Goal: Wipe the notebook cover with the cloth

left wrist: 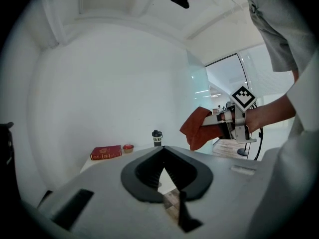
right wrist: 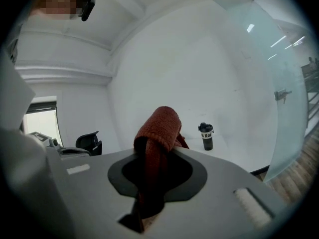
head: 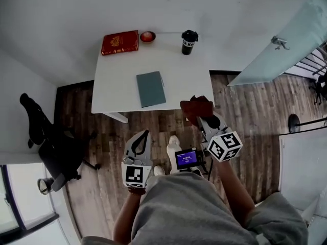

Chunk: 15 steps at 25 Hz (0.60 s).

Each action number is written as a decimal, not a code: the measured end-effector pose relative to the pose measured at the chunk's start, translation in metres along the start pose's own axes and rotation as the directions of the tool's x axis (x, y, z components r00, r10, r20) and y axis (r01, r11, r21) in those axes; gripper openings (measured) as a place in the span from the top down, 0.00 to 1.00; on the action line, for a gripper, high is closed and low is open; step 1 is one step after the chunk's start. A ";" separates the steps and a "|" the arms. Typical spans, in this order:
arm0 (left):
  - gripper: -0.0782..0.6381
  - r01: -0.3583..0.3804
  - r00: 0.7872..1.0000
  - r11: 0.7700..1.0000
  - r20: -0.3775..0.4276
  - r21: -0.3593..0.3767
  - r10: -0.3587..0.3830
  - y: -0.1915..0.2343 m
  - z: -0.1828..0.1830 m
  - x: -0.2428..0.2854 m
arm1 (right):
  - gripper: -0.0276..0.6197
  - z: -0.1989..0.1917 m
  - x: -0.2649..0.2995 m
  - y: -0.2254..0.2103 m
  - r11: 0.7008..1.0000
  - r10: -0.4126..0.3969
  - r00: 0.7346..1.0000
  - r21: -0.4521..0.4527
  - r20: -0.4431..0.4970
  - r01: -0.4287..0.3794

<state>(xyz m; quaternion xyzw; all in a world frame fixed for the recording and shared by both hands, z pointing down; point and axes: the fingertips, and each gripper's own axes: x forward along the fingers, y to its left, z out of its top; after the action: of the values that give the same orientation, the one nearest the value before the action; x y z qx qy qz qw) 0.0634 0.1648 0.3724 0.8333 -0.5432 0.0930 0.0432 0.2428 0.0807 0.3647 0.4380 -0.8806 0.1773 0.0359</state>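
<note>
1. We stand short of the desk (head: 115,86), over the wood floor. By our judgement the wiping has not begun.
2. The notebook (head: 150,89) lies flat near the desk's front edge with its grey-green cover up. It touches nothing else, so a stroke can run its whole length.
3. The right tongs (head: 200,117) are clamped on the cloth (head: 196,107). The rust-red fabric is folded over the tips and bulges ahead of them as a padded loop. Held this way, we judge that fabric and not the jaws would meet the cover.
4. The left tongs (head: 144,135) are closed with nothing between them. They sit low beside the right pair and point toward the desk. We take them as free to steady the notebook while the other pair wipes.
5. The red book (head: 120,42), the bowl (head: 147,36) and the bottle (head: 188,42) stand along the far edge by the wall. They are well apart from the notebook and out of the cloth's path.
6. The next move calls for bringing both pairs forward over the desk and lowering the cloth flat onto the cover.
7. We see two risks: the notebook could slide under a stroke if it is not pinned, and the cloth's hanging end could drag loose from the grip.
</note>
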 end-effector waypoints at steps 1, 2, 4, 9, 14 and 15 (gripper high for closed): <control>0.89 -0.012 1.000 1.000 -0.007 0.006 0.012 0.006 0.001 0.012 | 0.86 0.003 0.013 -0.009 1.000 0.012 1.000 -0.001 -0.006 -0.012; 0.89 -0.025 1.000 1.000 -0.010 0.010 0.025 0.012 0.003 0.024 | 0.86 0.006 0.026 -0.017 1.000 0.026 1.000 -0.003 -0.012 -0.026; 0.89 -0.050 0.999 0.999 -0.015 0.021 0.050 0.023 0.009 0.048 | 0.86 0.013 0.053 -0.032 0.998 0.060 0.998 -0.011 -0.029 -0.060; 0.88 -0.098 0.994 0.995 -0.046 0.015 0.099 0.037 0.008 0.083 | 0.86 0.010 0.116 -0.056 0.983 0.166 0.977 -0.056 -0.132 -0.175; 0.87 -0.098 0.988 0.995 -0.123 0.002 0.097 0.057 -0.018 0.096 | 0.86 -0.031 0.176 -0.059 0.949 0.251 0.917 -0.109 -0.309 -0.296; 0.86 -0.090 0.986 0.996 -0.139 -0.001 0.089 0.060 -0.025 0.098 | 0.86 -0.039 0.184 -0.058 0.940 0.265 0.901 -0.115 -0.344 -0.321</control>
<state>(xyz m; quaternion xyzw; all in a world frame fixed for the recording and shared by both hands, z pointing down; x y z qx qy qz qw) 0.0444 0.0569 0.4149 0.7995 -0.5760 0.1505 0.0799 0.1715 -0.0774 0.4578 0.2605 -0.9304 0.1746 0.1897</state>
